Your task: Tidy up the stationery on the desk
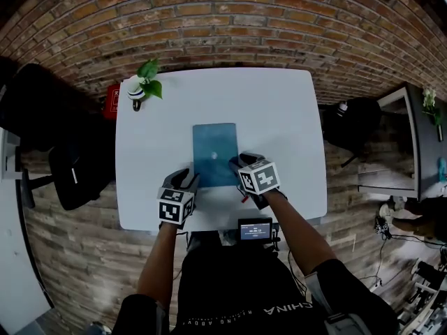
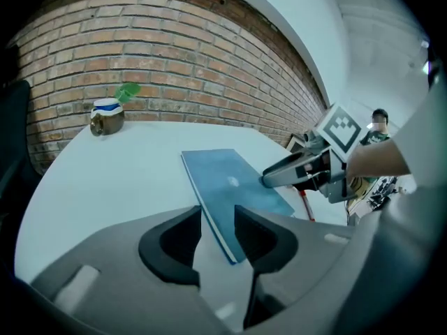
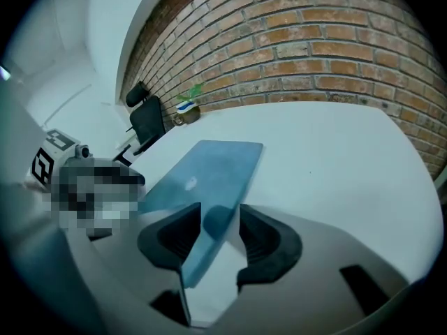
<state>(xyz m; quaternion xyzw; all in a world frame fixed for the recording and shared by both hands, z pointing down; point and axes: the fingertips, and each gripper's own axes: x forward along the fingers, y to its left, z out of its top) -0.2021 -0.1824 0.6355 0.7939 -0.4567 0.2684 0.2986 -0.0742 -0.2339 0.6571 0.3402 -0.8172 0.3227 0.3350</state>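
A blue notebook [image 1: 214, 153] lies flat on the white desk [image 1: 279, 110], just in front of me. My left gripper [image 1: 187, 180] is at the notebook's near left corner. In the left gripper view that corner [image 2: 225, 237] sits between the jaws of the left gripper [image 2: 218, 222], with bare desk showing beside it. My right gripper [image 1: 241, 162] is at the notebook's near right edge; its jaws close on the blue cover [image 3: 209, 180] in the right gripper view, where the right gripper [image 3: 220, 218] looks along it. A red pen [image 2: 306, 205] lies under the right gripper.
A small potted plant [image 1: 143, 86] stands at the desk's far left corner, with a red thing [image 1: 112, 100] beyond the edge. A black chair [image 1: 73, 173] is at the left, a dark bag [image 1: 353, 121] at the right. A small screen [image 1: 255, 229] sits at the near edge.
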